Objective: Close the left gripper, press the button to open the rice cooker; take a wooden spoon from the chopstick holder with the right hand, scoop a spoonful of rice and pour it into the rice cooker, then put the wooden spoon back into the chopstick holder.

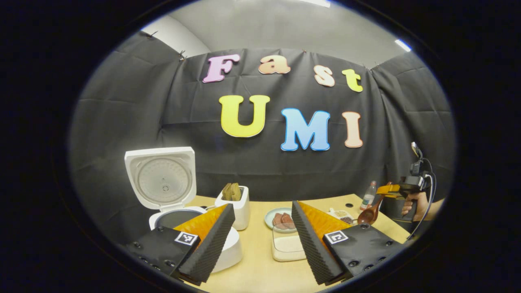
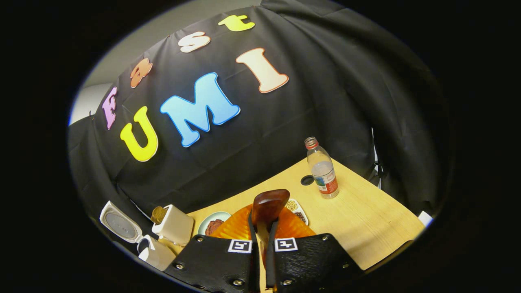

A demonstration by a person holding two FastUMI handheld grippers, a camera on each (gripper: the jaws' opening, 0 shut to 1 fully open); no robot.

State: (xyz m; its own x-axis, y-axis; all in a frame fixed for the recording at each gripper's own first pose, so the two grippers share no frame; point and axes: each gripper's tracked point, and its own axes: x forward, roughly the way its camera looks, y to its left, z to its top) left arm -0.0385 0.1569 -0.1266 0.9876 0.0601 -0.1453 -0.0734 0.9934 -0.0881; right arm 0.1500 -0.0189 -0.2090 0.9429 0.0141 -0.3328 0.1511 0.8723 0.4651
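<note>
1. The bottle is wearing a label, but its writing is too small for me to read; each of my grippers is carrying small black-and-white square markers on its fingers.
2. I am holding my left gripper with its fingers spread wide apart, gripping nothing, hanging over the wooden table.
3. I am clamping my right gripper on the wooden spoon; both fingers are pressing its handle, and the bowl is sticking out past the fingertips.
4. In the left gripper view my right hand is holding that gripper near the table's right edge, with the spoon's bowl hanging down just above a small dish of grains.
5. The rice cooker is standing at the table's left with its lid up, and the white chopstick holder is sitting just beside it.
6. A plate of reddish food is lying between the holder and the grain dish
</note>
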